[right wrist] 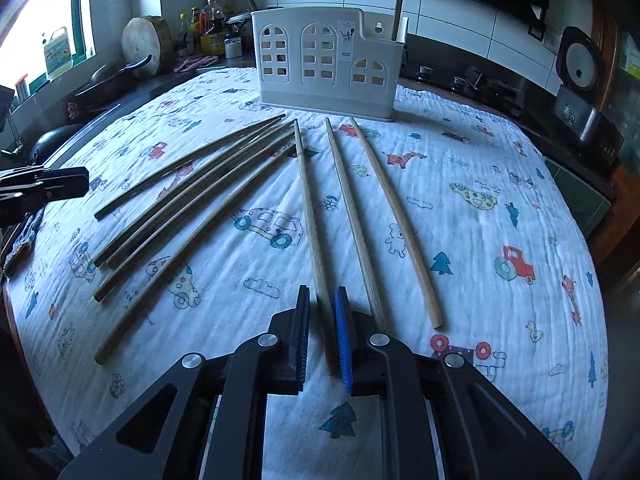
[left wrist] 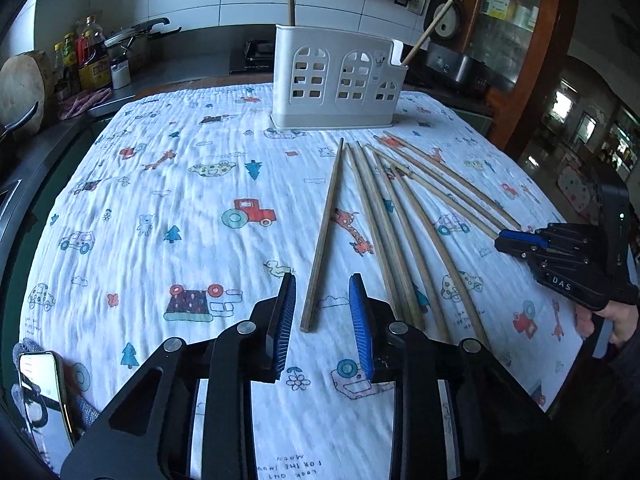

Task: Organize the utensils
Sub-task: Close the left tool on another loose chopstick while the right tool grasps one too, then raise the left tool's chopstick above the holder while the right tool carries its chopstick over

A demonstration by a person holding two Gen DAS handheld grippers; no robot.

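Observation:
Several wooden chopsticks (left wrist: 396, 216) lie fanned on a printed cloth, in front of a white utensil holder (left wrist: 336, 80) that has two chopsticks standing in it. My left gripper (left wrist: 322, 292) is open, with the near end of the leftmost chopstick (left wrist: 322, 240) just ahead between its fingers. In the right wrist view the holder (right wrist: 326, 64) stands at the back and the chopsticks (right wrist: 192, 196) spread in front of it. My right gripper (right wrist: 322, 300) has its jaws narrowly apart around the near end of one chopstick (right wrist: 310, 216); I cannot tell if they grip it. It also shows in the left wrist view (left wrist: 500, 242).
The table is covered by a white cartoon-print cloth (left wrist: 180, 200). A phone (left wrist: 42, 392) lies at the near left edge. Bottles (left wrist: 88, 56), a pot and a round wooden board (left wrist: 22, 84) stand on the counter behind. A rice cooker (right wrist: 580, 80) is at the back right.

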